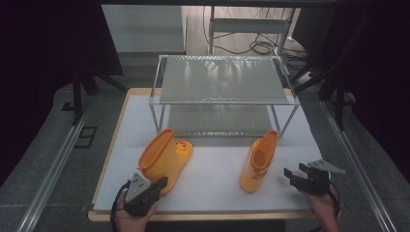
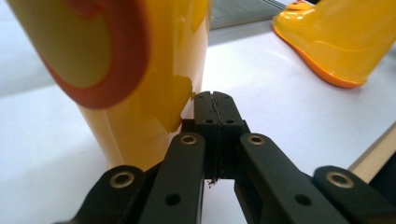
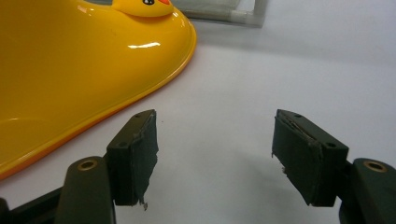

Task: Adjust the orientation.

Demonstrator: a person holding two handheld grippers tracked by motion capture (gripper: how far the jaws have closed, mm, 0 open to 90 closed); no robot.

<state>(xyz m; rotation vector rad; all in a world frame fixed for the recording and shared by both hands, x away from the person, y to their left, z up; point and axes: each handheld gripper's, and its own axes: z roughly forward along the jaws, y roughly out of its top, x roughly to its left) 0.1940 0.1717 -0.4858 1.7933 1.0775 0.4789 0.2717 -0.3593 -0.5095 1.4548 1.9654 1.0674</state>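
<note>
A: What sits at the left of the table [image 1: 212, 191]?
B: The left gripper [image 1: 162, 182], held in a hand at the near edge. Its jaws are pressed together with nothing between them, their tips just beside the left boot [image 1: 163, 158]; whether they touch it cannot be told.
A: And that boot?
B: Yellow with an orange rim, it lies tipped on the white surface in front of the shelf rack [image 1: 222, 79]; the left gripper view shows its open top [image 2: 88, 51] close by.
A: Further right?
B: The right boot [image 1: 260, 159] stands upright near the rack's front right leg.
A: And the other tool?
B: The right gripper [image 1: 295, 175] hovers just beside that boot, apart from it, jaws spread wide and empty.
</note>
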